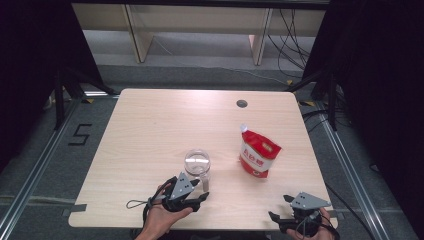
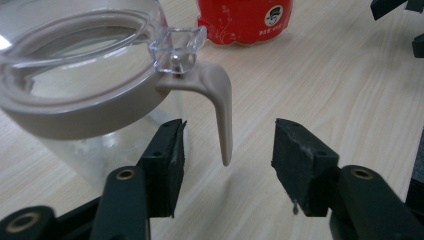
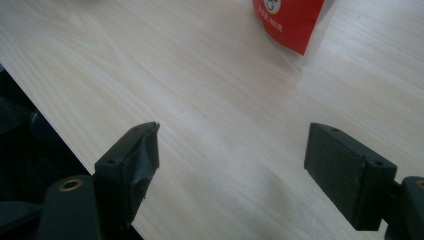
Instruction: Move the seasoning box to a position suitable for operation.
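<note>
Glass jar, high view: glass jar (image 1: 198, 165) stands on the wooden table (image 1: 150, 130) near the front edge, clear lid on top, wide bare wood to its left and behind.
Left gripper, high view: left gripper (image 1: 200, 192) sits just in front of the jar, close to the table's front edge.
Pouch, high view: red-and-white pouch (image 1: 258, 152) stands right of the jar, apart from it.
Right gripper, high view: right gripper (image 1: 280, 207) hovers at the front right corner of the table.
Left gripper view: jaws stand partly open either side of the jar's beige latch lever (image 2: 220, 105), a smooth curved plastic tongue hanging from the beige rim; neither black pad touches it.
Right gripper view: jaws stand wide apart with nothing between them, above pale grained wood beside the table's edge (image 3: 75, 145); glossy pouch corner (image 3: 290, 22) lies ahead.
</note>
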Motion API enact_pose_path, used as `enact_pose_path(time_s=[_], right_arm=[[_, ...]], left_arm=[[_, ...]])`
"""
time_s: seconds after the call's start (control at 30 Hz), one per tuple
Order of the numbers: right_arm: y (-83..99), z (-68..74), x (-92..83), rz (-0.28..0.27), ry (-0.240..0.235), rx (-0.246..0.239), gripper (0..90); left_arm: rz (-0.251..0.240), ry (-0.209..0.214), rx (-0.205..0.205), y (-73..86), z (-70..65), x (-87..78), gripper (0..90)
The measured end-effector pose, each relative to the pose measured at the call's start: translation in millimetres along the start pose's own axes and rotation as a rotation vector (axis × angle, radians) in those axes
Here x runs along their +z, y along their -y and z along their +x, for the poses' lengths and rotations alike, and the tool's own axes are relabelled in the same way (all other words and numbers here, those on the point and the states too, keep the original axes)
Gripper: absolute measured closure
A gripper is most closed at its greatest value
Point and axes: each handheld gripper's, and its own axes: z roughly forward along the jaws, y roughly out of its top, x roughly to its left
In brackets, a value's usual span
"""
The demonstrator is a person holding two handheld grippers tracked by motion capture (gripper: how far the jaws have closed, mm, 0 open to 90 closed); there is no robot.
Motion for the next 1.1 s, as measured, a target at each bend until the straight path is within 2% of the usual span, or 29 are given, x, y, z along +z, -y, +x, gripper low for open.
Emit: enact_pose_path(time_s=[0.03,0.07,0.1,0.2,0.23,0.3,0.47,0.5,0.57,0.6,0.63,0.73,0.77,0.87,0.97,1.0,1.07,1.1], right_arm=[[-0.3,0.1,-0.1,-0.001,-0.003,0.0,22.6],[-0.3,0.1,-0.1,-0.001,-0.003,0.0,22.6],[-0.1,3.1,-0.5,0.011,-0.005,0.031,22.6],[0.0,2.9,0.6,0.013,-0.008,0.015,22.7],[0.1,1.3,1.5,0.018,-0.011,-0.004,22.8],[0.6,1.2,2.4,0.019,-0.012,-0.006,22.6],[0.1,3.2,2.2,0.028,-0.019,0.005,22.5],[-0.3,2.6,2.4,0.02,-0.02,-0.01,22.5],[-0.3,4.5,2.6,0.024,-0.026,0.003,22.6],[-0.4,4.1,2.7,0.024,-0.025,0.0,22.6],[-0.7,2.6,3.4,0.021,-0.027,-0.024,22.6],[-0.7,2.7,3.2,0.019,-0.029,-0.024,22.6],[-0.7,2.7,3.1,0.016,-0.026,-0.026,22.6],[-0.6,2.4,2.8,0.015,-0.021,-0.029,22.6],[-0.2,3.8,2.6,0.023,-0.027,-0.006,22.8],[-0.1,4.4,2.1,0.03,-0.027,0.001,22.8],[-0.2,3.7,2.7,0.023,-0.028,-0.006,22.8],[-0.3,3.8,2.7,0.023,-0.028,-0.005,22.8]], left_arm=[[0.0,0.005,-0.025,-1.1,-1.8,4.5,52.6],[0.0,0.005,-0.025,-1.1,-1.8,4.5,54.3],[0.024,-0.001,0.003,-2.7,-0.1,6.7,56.4],[0.013,-0.005,-0.001,-3.3,0.1,9.9,65.0],[0.018,0.006,-0.007,-3.5,1.2,10.5,68.9],[0.022,0.014,0.005,-4.1,2.0,10.5,73.3],[0.027,0.014,0.012,-3.4,4.1,10.2,80.2],[0.032,0.025,0.006,-3.5,5.4,9.7,81.2],[0.023,0.03,0.004,-3.3,6.2,9.4,82.4],[0.023,0.03,0.004,-3.3,6.2,9.4,82.5],[0.021,0.029,-0.002,-2.9,6.2,9.1,82.7],[0.03,0.036,0.004,-3.0,7.8,8.1,83.0],[0.03,0.058,0.013,-2.8,9.7,7.5,83.0],[0.028,0.058,0.006,-2.3,9.4,6.4,83.0],[0.027,0.069,0.005,-0.7,11.6,3.4,82.7],[0.042,0.088,0.003,0.5,14.4,-0.3,82.5],[0.055,0.092,0.014,1.4,16.5,-3.2,82.0],[0.043,0.087,0.001,3.0,16.3,-5.8,81.7]])
